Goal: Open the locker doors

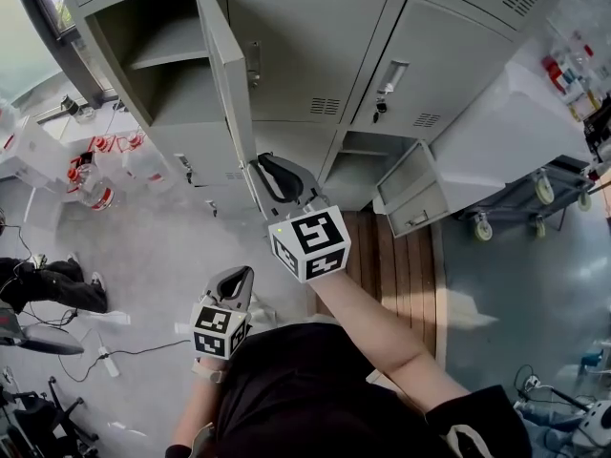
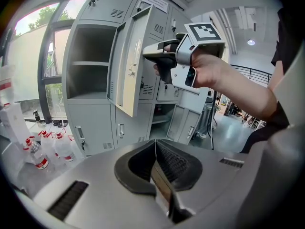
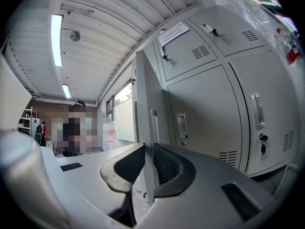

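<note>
A bank of grey lockers point(image 1: 296, 46) stands in front of me. The upper left locker's door point(image 1: 227, 65) is swung out, showing a bare shelf inside. My right gripper point(image 1: 270, 175) is shut on that door's free edge; in the right gripper view the door edge point(image 3: 145, 109) runs up from between the pads of the right gripper point(image 3: 145, 168). The left gripper view shows the same door point(image 2: 136, 61) with the right gripper point(image 2: 157, 51) clamped on it. My left gripper point(image 1: 234, 280) hangs lower and nearer my body, away from the lockers. The left gripper point(image 2: 155, 163) is shut with nothing between its pads.
A lower locker door point(image 1: 410, 198) at the right hangs open. The upper right locker door point(image 1: 439, 55) is closed with a key in its lock. Water bottles point(image 1: 95, 184) stand on the floor at the left. A wheeled cart point(image 1: 516, 203) is at the right.
</note>
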`<state>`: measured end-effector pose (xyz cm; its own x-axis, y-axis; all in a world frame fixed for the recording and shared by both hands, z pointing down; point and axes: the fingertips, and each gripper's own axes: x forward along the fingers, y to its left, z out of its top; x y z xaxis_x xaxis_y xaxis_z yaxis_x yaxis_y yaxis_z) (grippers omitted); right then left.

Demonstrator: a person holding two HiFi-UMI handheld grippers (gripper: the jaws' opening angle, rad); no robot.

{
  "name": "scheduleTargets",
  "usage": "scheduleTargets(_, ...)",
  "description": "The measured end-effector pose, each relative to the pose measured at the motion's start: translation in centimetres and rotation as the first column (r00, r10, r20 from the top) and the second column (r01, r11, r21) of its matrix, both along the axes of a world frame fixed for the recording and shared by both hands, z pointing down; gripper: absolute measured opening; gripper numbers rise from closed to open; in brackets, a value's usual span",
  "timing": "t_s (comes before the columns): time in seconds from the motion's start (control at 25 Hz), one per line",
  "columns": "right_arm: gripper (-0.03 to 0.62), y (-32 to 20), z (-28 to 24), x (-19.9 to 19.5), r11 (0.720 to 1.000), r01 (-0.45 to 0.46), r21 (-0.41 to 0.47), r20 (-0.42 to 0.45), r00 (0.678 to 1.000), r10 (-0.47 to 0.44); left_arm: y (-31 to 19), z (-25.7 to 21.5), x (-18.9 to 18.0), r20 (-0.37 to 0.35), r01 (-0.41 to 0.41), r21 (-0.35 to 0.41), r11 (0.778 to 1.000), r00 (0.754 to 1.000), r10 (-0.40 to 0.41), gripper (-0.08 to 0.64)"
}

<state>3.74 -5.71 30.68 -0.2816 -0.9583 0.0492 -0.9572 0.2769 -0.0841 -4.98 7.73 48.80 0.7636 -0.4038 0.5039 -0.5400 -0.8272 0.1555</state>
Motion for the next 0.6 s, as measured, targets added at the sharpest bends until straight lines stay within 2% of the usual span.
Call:
scheduleTargets(0.28, 0.052, 1.3, 1.1, 2.1, 0.998, -0.057, -0.026, 0.008, 0.998, 0.057, -0.7, -0.6, 1.6, -0.023, -0.075, 0.02, 0.997, 0.997, 0.075, 0.02)
scheduleTargets(0.6, 0.044, 5.6, 5.0, 6.1, 0.984, -0.141, -0.113, -0.009, 0.99, 0.141, -1.0, -1.3, 5.0, -0.066, -0.195, 0.039, 0.98, 0.978, 0.198, 0.02)
